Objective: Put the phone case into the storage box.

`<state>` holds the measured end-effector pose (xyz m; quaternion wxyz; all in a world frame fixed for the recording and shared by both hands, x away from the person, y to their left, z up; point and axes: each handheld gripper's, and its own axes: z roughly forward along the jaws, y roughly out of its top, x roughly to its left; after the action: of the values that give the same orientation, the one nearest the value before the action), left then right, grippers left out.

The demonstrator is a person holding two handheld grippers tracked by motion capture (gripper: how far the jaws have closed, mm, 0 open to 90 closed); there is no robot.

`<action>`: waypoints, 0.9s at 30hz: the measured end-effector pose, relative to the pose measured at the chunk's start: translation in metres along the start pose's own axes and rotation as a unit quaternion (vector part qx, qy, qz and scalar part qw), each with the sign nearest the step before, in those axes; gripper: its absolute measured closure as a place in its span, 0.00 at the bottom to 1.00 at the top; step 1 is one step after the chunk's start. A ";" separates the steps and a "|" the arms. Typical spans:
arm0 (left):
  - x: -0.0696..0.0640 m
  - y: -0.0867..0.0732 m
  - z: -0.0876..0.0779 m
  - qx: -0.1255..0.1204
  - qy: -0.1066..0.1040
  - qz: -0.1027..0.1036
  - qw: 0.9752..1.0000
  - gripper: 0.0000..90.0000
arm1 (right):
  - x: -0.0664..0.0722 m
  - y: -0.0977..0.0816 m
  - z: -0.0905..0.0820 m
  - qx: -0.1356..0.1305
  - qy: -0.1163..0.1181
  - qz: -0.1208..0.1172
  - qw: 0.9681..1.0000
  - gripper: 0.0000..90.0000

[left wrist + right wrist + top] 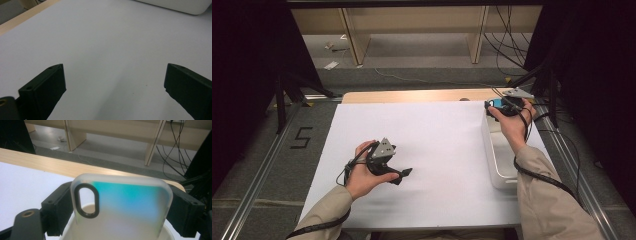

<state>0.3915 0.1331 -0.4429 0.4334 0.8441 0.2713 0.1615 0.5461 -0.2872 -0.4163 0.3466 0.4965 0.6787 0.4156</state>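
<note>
Your right gripper has its fingers clamped on a translucent phone case, teal-tinted, above the white bin. The high view adds your left gripper, fingers apart and empty, well left of that bin on the worktop.

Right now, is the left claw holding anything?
No. In the left gripper view the left claw stands wide open over the bare white table, nothing between its jaws.

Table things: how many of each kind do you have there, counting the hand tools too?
Grippers: 2, left empty, right holding the case
Phone case: 1
White bin: 1
White sheet: 1
Total: 5
</note>
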 end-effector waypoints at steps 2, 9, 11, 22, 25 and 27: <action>0.000 0.000 0.000 0.000 0.000 0.000 1.000 0.03 | 0.000 0.000 0.000 0.000 0.000 0.000 1.000 0.20; 0.000 0.000 0.000 0.000 0.000 0.001 1.000 0.03 | -0.001 0.000 0.001 -0.002 0.002 0.001 1.000 0.20; 0.000 0.000 0.000 -0.001 -0.001 0.001 1.000 0.03 | -0.001 0.000 0.001 -0.001 0.002 0.002 1.000 0.20; -0.001 0.000 0.001 -0.001 -0.001 0.001 1.000 0.03 | 0.000 -0.001 0.003 0.000 -0.003 0.000 1.000 0.19; 0.000 0.000 0.001 -0.001 -0.001 0.001 1.000 0.03 | 0.000 0.000 0.004 0.000 -0.003 -0.001 1.000 0.18; 0.000 0.000 0.001 0.001 -0.002 0.001 1.000 0.03 | 0.000 0.000 0.005 0.000 -0.003 -0.001 1.000 0.18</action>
<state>0.3915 0.1324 -0.4430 0.4333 0.8448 0.2699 0.1605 0.5504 -0.2860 -0.4187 0.3489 0.4976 0.6781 0.4133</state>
